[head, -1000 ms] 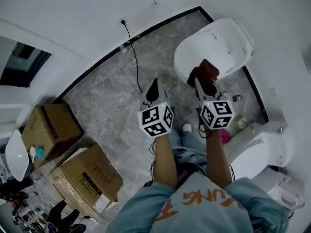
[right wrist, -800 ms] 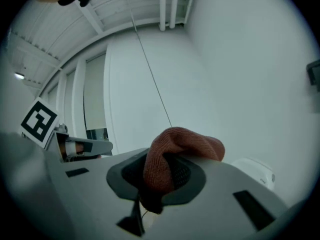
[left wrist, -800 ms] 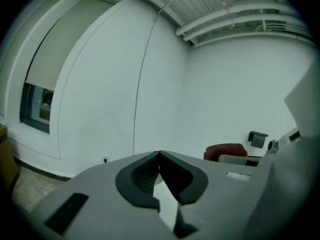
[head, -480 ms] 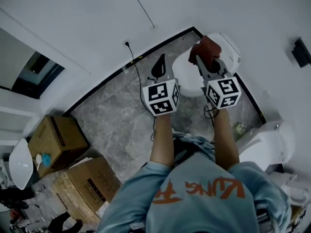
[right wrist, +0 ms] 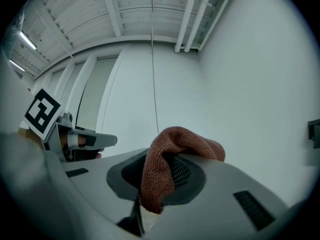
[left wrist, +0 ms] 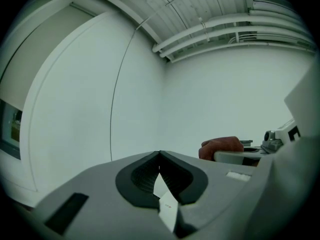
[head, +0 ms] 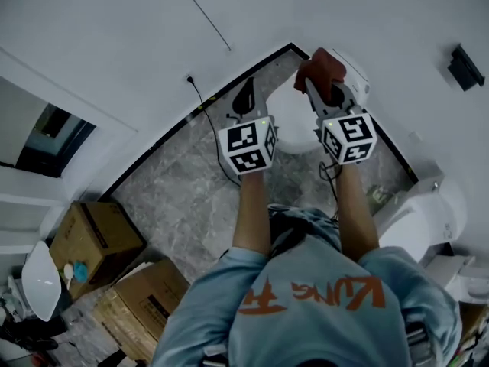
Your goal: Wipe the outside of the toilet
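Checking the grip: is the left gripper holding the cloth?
No: the cloth is clamped in the right gripper; the left gripper's jaws are together.

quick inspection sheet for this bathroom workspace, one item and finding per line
surface: grey marbled tile floor
job's things: white toilet in the corner, lid looks closed; red-brown cloth, contact with the toilet not visible
clutter: two cardboard boxes on the floor at the left
grippers: left gripper shut and empty; right gripper shut on the cloth, held above the toilet
cables: black cable runs from a wall socket down onto the floor
surroundings: white walls; a second white fixture at the right
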The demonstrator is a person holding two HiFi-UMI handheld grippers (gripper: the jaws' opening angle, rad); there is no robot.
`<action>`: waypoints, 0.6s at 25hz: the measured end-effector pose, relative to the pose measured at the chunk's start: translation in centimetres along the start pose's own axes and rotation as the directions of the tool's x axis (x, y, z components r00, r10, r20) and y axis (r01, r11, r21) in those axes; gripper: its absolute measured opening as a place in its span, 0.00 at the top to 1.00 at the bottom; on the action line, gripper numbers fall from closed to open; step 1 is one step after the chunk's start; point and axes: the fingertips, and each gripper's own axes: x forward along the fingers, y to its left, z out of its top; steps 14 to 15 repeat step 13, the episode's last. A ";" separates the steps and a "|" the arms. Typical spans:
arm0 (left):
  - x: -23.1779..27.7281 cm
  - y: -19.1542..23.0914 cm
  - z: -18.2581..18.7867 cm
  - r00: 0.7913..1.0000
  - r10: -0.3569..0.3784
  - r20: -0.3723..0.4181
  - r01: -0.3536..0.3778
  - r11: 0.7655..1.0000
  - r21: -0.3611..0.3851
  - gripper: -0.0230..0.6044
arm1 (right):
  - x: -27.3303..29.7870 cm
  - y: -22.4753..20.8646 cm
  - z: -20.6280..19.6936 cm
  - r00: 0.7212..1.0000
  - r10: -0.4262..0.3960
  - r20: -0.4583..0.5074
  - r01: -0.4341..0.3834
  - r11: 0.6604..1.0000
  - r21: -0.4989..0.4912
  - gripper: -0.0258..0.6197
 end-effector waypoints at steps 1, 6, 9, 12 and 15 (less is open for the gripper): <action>0.2 -0.3 0.0 1.000 -0.008 0.001 0.008 1.000 -0.001 0.96 | -0.1 -0.2 0.0 1.000 -0.003 0.001 0.003 1.000 -0.003 0.88; 0.6 -2.0 -0.6 1.000 -0.029 -0.010 0.029 1.000 0.003 0.96 | -0.8 -1.1 -0.3 1.000 -0.006 -0.015 0.005 1.000 -0.021 0.88; 0.7 -2.6 -0.7 1.000 -0.022 -0.016 0.022 1.000 0.001 0.96 | -1.2 -1.4 -0.1 1.000 0.006 -0.013 -0.006 0.999 -0.033 0.88; 0.8 -3.7 -0.4 1.000 -0.019 -0.010 0.019 1.000 0.002 0.96 | -1.7 -2.3 0.7 1.000 0.013 0.004 -0.013 0.999 -0.049 0.88; 1.0 -4.1 -0.3 1.000 -0.019 -0.007 0.019 1.000 0.003 0.96 | -1.8 -2.7 1.1 1.000 0.014 0.009 -0.014 0.998 -0.058 0.88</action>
